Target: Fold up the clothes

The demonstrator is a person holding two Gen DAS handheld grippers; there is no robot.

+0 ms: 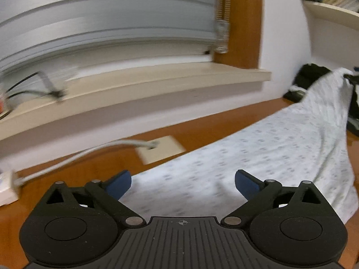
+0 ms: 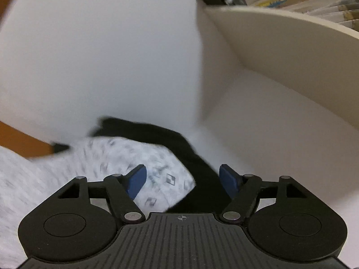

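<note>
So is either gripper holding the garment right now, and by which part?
Neither. The left gripper is open above the white patterned garment; the right gripper is open too, with the cloth's edge between its fingers, unpinched.

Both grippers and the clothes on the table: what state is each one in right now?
Left gripper: open, holding nothing, above the patterned cloth.
Right gripper: open, over the cloth's far end, not clamped.
Patterned white cloth: spread across the wooden table, far end raised.
Black garment: crumpled by the wall, partly under the cloth.
Grey cable: lying loose on the table.
</note>
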